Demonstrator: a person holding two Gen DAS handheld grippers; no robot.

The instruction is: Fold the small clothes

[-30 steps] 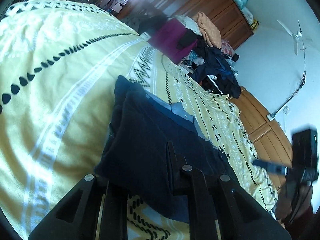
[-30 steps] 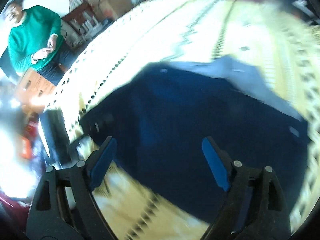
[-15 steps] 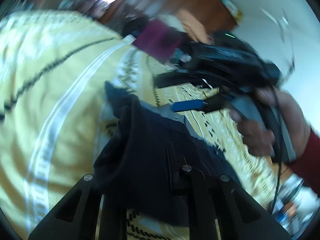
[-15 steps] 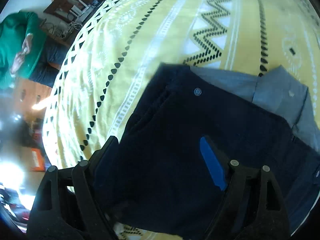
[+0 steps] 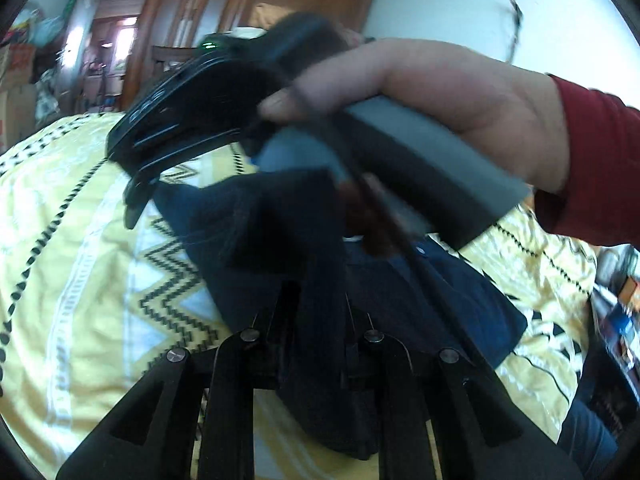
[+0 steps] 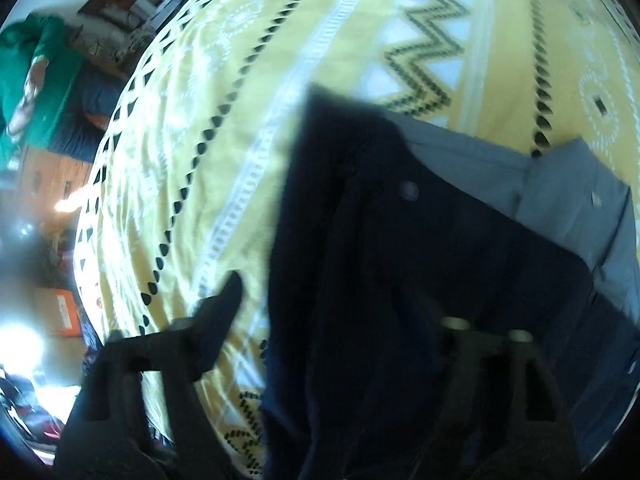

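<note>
A dark navy garment (image 6: 400, 280) with a grey inner band (image 6: 560, 188) and a button lies on the yellow bedspread (image 6: 280, 80). My left gripper (image 5: 316, 316) is shut on a bunched fold of the navy garment (image 5: 260, 232), which it holds raised. My right gripper (image 6: 340, 312) stands open low over the garment's left edge. One finger (image 6: 224, 300) is over the bedspread and the other is half hidden by dark cloth. A hand in a red sleeve (image 5: 440, 92) carries this gripper across the top of the left wrist view.
The patterned bedspread (image 5: 80, 260) stretches wide to the left of the garment. A person in a green sweater (image 6: 36, 72) is beyond the bed's far side. Wooden wardrobes (image 5: 260, 4) and clutter line the room behind.
The right gripper has swung in over the garment and now fills the top of the left wrist view. The left gripper has turned, still holding the fold. The right view has dropped closer.
</note>
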